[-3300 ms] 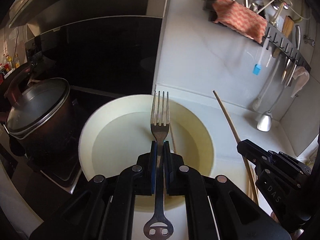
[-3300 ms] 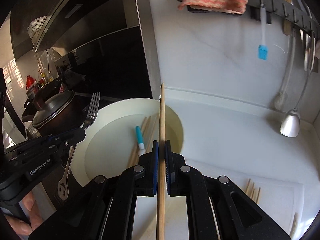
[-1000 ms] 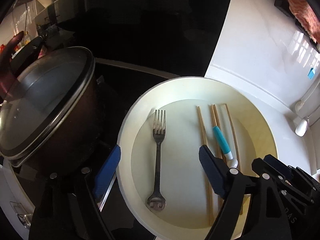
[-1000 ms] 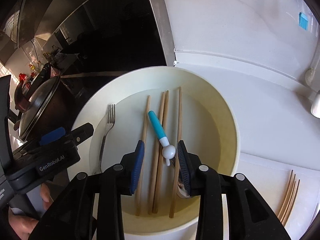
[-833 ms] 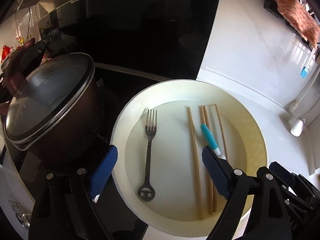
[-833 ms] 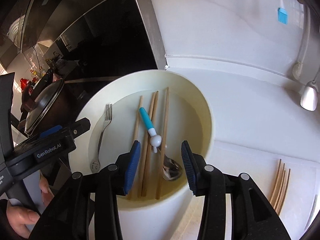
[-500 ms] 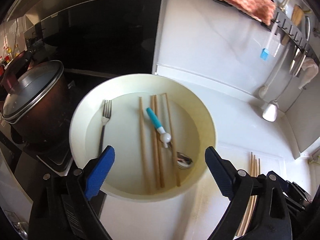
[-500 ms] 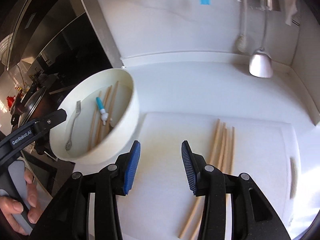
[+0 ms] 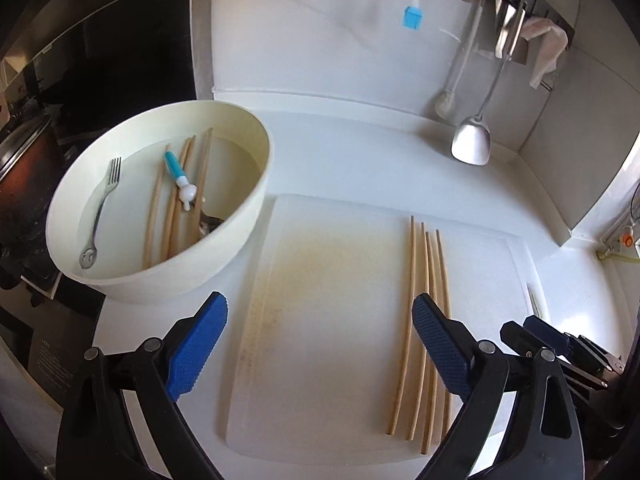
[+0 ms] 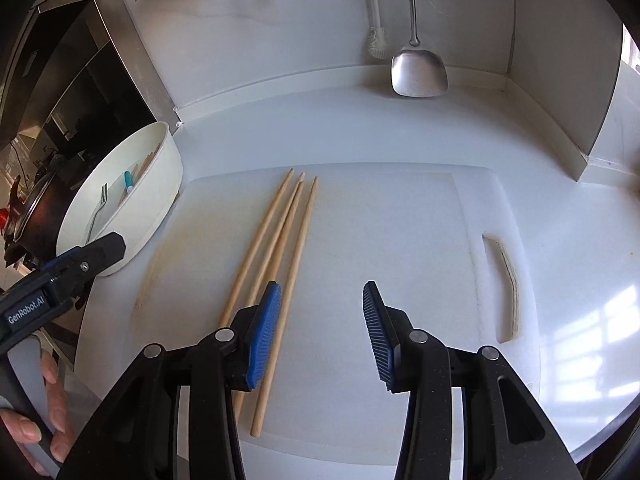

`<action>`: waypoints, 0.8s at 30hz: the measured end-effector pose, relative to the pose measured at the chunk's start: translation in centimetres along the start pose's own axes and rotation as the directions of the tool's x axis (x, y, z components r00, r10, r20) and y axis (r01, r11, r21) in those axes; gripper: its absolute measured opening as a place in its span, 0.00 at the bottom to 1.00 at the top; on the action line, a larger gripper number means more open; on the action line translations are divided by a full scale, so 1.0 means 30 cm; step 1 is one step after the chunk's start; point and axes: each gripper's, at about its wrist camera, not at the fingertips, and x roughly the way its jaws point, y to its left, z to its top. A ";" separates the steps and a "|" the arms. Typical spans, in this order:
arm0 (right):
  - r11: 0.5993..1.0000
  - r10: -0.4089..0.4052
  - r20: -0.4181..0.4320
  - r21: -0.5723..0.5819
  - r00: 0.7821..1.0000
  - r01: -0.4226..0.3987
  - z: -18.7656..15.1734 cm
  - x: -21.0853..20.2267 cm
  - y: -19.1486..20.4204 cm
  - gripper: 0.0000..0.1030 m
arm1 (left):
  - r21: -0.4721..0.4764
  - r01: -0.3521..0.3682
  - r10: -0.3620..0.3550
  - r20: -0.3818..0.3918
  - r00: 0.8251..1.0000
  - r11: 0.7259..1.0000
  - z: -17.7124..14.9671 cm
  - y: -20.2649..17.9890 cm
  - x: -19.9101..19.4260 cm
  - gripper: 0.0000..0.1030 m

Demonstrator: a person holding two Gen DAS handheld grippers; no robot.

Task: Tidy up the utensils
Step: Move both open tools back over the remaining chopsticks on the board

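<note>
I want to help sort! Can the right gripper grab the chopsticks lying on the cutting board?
Probably yes. The right gripper is open and empty, just above the white cutting board. The loose chopsticks lie flat beside its left finger with nothing on top, so a small shift left should reach them.

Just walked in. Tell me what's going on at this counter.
A person holding a gripper in each hand is sorting utensils into a white bowl. The bowl already holds a fork, a blue-handled spoon and several chopsticks. Four more chopsticks still lie on the white cutting board. The left gripper and right gripper are both open, empty and poised over the board, the right one close to the loose chopsticks.
</note>
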 end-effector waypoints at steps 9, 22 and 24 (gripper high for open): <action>1.000 0.007 0.016 0.013 1.000 -0.007 -0.050 0.060 0.001 0.40 | 0.057 0.030 -0.028 -0.028 0.999 0.998 -0.060 -0.019 0.123 0.89; 0.998 -0.063 0.014 -0.025 0.998 0.063 -0.065 0.147 0.072 0.40 | 0.098 0.045 -0.043 -0.025 0.999 0.994 -0.079 -0.001 0.171 0.89; 0.996 -0.079 0.018 -0.049 0.997 0.080 -0.065 0.154 0.082 0.40 | 0.085 0.040 -0.038 -0.025 0.999 0.996 -0.081 0.004 0.174 0.89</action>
